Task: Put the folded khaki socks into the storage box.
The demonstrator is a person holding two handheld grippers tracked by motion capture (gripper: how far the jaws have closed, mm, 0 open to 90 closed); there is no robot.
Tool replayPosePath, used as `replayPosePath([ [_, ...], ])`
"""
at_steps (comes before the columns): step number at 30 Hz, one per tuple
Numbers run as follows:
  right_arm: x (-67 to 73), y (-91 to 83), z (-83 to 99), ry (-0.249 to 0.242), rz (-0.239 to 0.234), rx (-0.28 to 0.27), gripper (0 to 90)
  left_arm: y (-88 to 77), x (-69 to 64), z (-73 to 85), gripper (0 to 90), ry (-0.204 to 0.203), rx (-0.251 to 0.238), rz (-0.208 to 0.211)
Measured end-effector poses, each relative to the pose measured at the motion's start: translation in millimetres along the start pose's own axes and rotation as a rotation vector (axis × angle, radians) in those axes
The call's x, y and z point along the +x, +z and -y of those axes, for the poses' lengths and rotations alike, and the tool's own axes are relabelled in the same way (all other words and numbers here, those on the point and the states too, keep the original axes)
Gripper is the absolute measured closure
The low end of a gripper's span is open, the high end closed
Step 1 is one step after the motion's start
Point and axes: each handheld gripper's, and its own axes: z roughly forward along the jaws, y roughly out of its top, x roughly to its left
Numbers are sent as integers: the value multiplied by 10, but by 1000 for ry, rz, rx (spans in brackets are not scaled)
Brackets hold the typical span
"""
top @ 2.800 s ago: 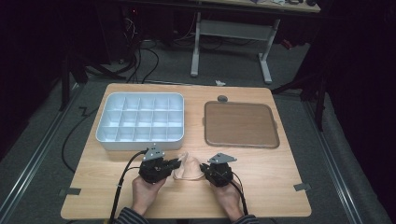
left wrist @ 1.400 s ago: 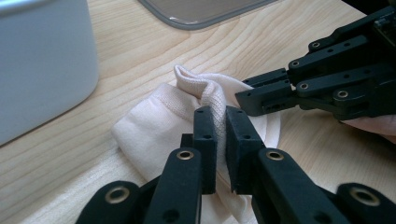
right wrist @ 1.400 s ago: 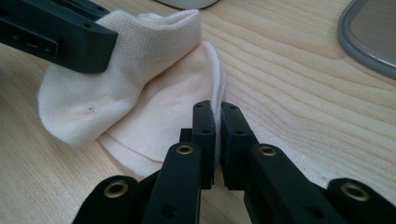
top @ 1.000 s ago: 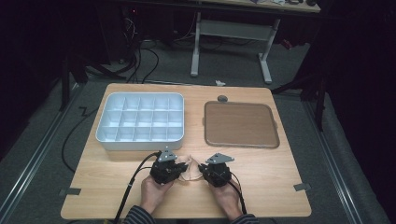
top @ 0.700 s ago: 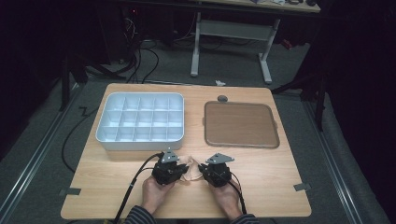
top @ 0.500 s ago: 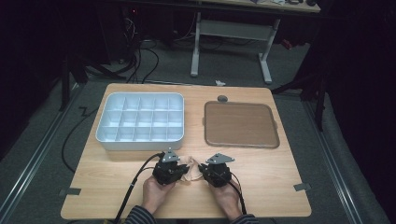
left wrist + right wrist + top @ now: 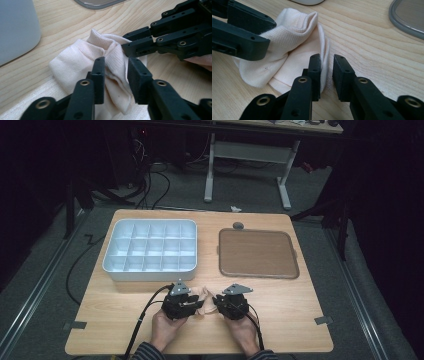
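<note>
Lying bunched on the near part of the wooden table (image 7: 300, 310), the cream sock (image 7: 202, 296) sits between the two grippers. A fold of it stands between the parted jaws of the left gripper (image 7: 115, 75), which have just been opening. The right gripper (image 7: 327, 75) has likewise just loosened; its jaws stand slightly apart around the sock's edge. Farther back sit the white compartment tray (image 7: 150, 270) and brown tray (image 7: 257, 252).

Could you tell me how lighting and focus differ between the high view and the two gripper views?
High view: table lit, surroundings almost black, sock small and soft. Left gripper view: sock weave crisp, nearest fingers blurred. Right gripper view: bright, even light, tray edge soft.
</note>
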Motion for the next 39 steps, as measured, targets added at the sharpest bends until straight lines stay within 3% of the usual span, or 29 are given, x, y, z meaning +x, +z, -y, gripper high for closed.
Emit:
replayPosePath([
  [14,-37,-140,-12,34,-10,-62,712,-213,20,-37,571,-21,-53,-27],
  [25,-28,-261,-27,17,-7,-84,713,-403,130,1,513,-73,-88,-61],
  [33,-14,-394,-53,3,-5,-121,719,-459,205,52,479,-113,-86,-91],
  [39,46,-410,-48,-21,-23,-128,721,-420,256,138,455,-152,-51,-118],
])
